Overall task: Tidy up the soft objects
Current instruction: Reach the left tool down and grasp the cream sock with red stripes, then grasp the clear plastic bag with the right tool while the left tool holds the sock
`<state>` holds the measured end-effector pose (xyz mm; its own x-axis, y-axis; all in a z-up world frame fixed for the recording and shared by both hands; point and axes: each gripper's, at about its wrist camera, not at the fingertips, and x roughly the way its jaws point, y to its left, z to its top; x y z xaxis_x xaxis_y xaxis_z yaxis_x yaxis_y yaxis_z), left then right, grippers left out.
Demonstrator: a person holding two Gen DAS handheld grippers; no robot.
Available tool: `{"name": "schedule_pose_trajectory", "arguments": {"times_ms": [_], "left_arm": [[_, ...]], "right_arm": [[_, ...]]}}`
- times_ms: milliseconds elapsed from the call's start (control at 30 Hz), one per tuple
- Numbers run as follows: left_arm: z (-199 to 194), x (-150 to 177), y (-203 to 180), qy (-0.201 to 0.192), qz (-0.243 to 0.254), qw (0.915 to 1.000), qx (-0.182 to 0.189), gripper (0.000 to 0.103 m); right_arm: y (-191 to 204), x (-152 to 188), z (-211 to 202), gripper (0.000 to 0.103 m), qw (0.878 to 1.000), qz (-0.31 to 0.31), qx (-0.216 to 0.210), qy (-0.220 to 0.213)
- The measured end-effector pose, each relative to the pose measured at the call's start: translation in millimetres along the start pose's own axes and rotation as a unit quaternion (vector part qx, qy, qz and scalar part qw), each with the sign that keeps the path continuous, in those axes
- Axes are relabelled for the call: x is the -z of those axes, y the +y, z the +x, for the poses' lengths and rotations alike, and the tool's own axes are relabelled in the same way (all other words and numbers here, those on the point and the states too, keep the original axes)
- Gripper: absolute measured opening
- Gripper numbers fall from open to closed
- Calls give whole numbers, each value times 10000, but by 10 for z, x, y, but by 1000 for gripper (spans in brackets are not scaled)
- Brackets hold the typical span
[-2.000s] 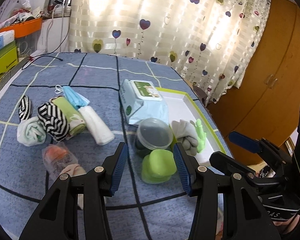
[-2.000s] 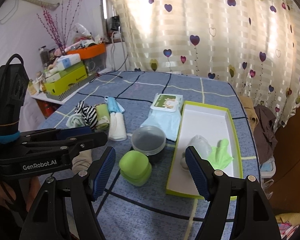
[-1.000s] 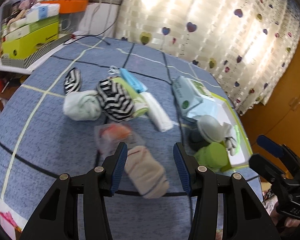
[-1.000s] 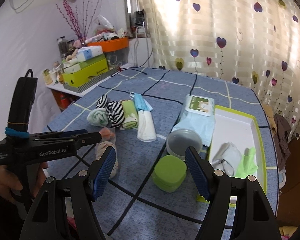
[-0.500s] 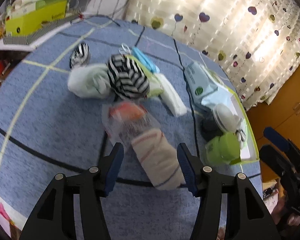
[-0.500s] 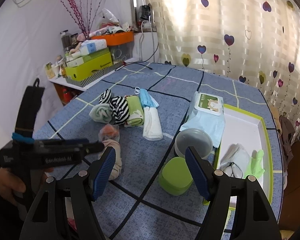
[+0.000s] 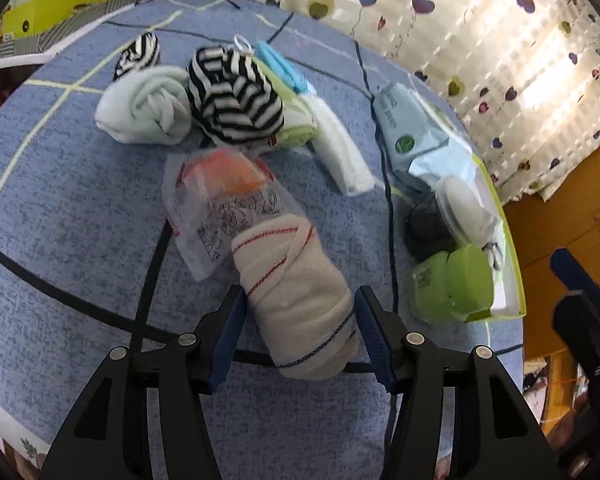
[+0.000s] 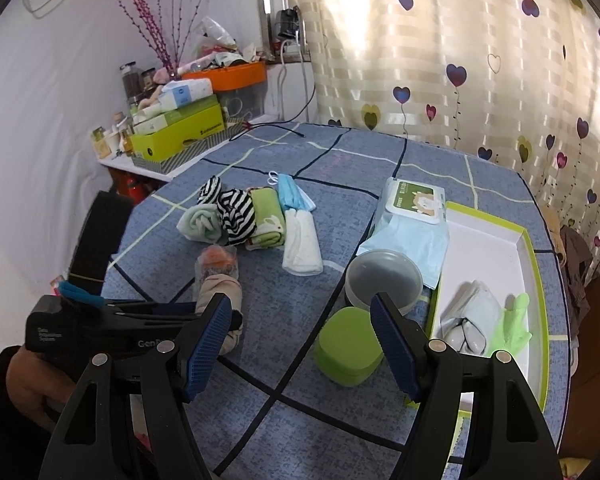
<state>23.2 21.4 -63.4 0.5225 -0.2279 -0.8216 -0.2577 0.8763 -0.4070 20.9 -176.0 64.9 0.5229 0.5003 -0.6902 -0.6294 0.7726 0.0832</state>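
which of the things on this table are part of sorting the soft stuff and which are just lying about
Part of the job:
- beige rolled sock between the open left tool
- mint roll
- striped roll
- white folded cloth
- green-rimmed tray

Just lying about:
- wipes pack
- lidded tub
- green case
- yellow-green box

Left wrist: my left gripper (image 7: 298, 330) straddles the beige rolled cloth (image 7: 300, 296).
My jaws stand wide on either side of it, blue pads beside its flanks; a clear plastic packet (image 7: 224, 208) touches its far end on the blue tablecloth (image 7: 68, 208).
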Motion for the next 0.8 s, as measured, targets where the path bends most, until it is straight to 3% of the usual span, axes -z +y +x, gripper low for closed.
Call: {"name": "schedule_pose_trajectory", "arguments": {"times_ms": [433,800], "left_arm": [[-446,61,-47,-686,402,9968,130,51],[-731,-79,478,-1174,-133,9929,-147,51]], "right_arm": [[-13,-28,4,72,10000,23,-2,-31],[290,-130,314,72,9991,-221,-287,201]]}}
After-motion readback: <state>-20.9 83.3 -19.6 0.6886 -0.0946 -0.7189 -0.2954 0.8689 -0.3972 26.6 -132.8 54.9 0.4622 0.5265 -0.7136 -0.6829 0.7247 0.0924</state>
